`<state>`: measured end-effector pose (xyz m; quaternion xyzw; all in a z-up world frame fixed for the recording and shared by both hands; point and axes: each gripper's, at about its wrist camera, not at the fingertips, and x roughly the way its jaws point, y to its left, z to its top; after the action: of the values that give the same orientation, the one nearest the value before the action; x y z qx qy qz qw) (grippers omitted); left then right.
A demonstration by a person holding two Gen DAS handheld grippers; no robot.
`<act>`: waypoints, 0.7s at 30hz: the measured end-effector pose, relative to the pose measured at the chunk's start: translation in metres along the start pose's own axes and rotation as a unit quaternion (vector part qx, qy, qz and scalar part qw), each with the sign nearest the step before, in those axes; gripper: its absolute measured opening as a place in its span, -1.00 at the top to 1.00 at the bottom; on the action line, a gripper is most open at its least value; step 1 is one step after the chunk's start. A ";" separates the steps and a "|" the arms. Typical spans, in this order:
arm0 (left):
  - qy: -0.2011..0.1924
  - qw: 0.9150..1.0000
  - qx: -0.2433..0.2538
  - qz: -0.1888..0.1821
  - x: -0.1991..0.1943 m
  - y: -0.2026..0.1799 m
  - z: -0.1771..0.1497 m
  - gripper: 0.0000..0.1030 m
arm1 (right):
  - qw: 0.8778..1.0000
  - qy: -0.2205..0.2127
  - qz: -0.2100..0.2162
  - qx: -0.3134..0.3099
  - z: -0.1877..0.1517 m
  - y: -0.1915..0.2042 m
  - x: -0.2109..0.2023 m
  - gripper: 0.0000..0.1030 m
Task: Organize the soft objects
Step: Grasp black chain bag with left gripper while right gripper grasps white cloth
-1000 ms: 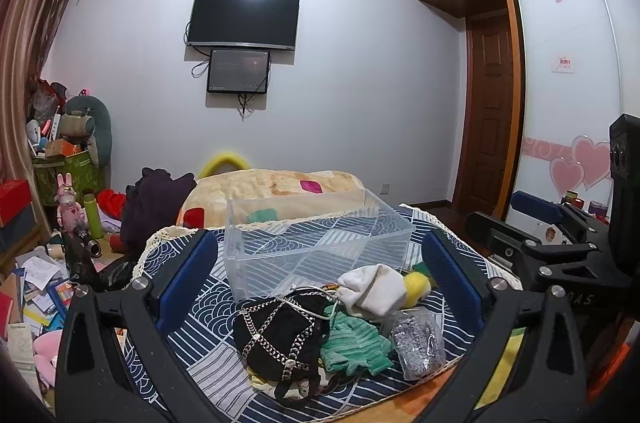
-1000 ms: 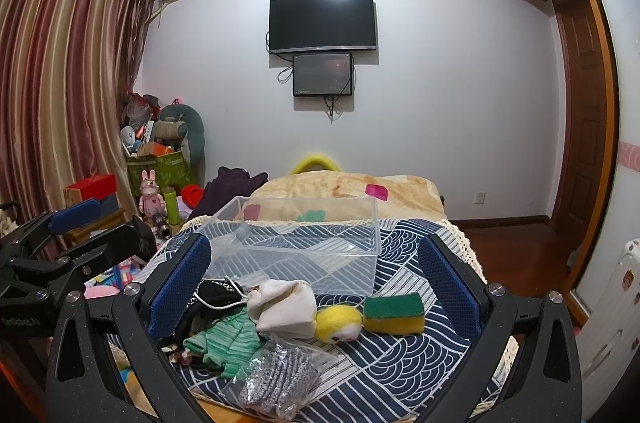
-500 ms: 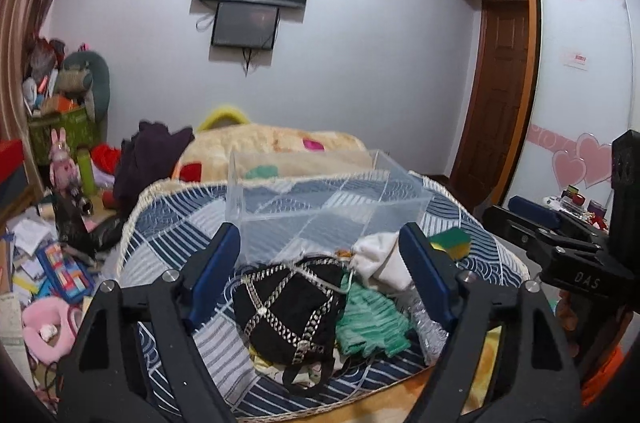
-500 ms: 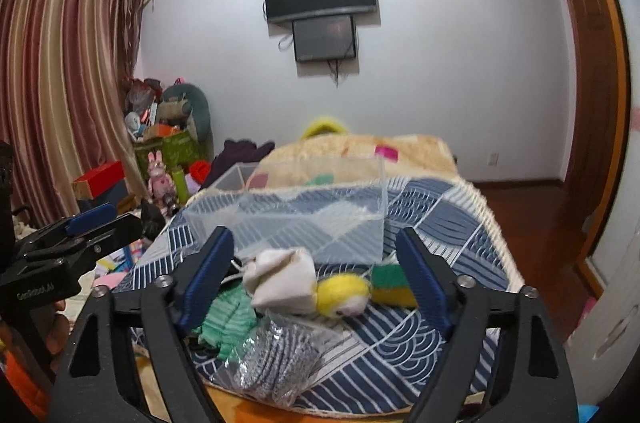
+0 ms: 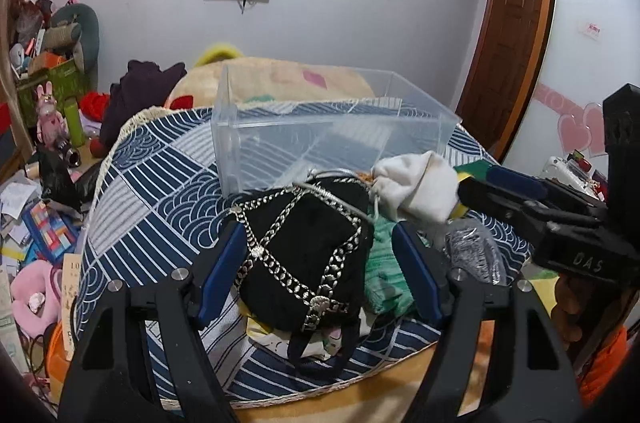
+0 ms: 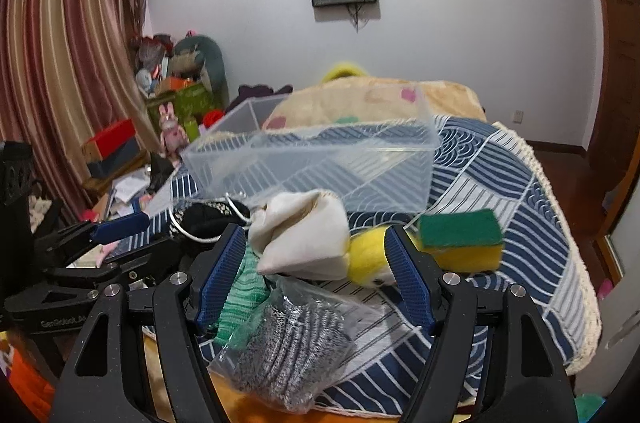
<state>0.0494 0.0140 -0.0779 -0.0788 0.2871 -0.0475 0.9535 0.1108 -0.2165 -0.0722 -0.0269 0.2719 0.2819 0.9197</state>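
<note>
- Far left in the left wrist view, floor clutter [image 5: 36, 235] lies beside the bed; it is no part of the job.
- The left gripper [image 5: 318, 263] has its jaws wide, straddling the black chain-trimmed bag [image 5: 304, 255], which lies at 6 o'clock from the clear plastic box [image 5: 328, 131] on the blue patterned bedspread [image 5: 160, 183]. The blue pads flank the bag; I cannot tell whether they touch it.
- That bag looks soft and floppy, with metal chain that may slide or snag (best pinched across the padded body, not the chain or the strap).
- At 3 o'clock from the bag, a green knitted cloth [image 5: 386, 275] lies half tucked under it: light, limp, easy to bunch.
- The right gripper [image 6: 314, 271] also has wide jaws, framing the white drawstring pouch [image 6: 304, 239]. The pouch should squash readily; take it mid-body.
- Below the pouch lies a clear packet of grey mesh [image 6: 288, 343] (slippery film, likely to crinkle).
- At 3 o'clock from the pouch sit a yellow plush [image 6: 368, 255] and then a green-and-yellow sponge [image 6: 460, 239], springy and light.
- The box, at 12 o'clock from the pile, looks empty.
</note>
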 end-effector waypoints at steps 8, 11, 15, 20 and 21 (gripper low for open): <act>0.033 0.999 -0.017 -0.016 0.024 0.006 -0.004 -0.05 | 0.999 0.024 -0.018 -0.026 0.003 0.004 0.023 -0.28; 0.035 0.999 -0.026 -0.022 0.028 0.010 -0.003 0.15 | 0.999 0.026 -0.026 -0.038 0.006 0.008 0.029 -0.28; 0.036 0.998 -0.038 -0.025 0.029 0.017 -0.003 0.47 | 0.998 0.028 -0.030 -0.052 0.009 0.012 0.036 -0.07; 0.032 0.998 -0.046 -0.024 0.027 0.025 -0.002 0.70 | 0.998 0.042 -0.012 -0.051 0.010 0.012 0.044 0.53; 0.030 0.998 -0.045 -0.022 0.024 0.026 -0.002 0.71 | 0.998 0.047 -0.005 -0.047 0.009 0.011 0.045 0.67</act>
<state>0.0699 0.0358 -0.0973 -0.1269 0.3159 -0.0580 0.9385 0.1410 -0.1829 -0.0863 -0.0848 0.3008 0.2881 0.9052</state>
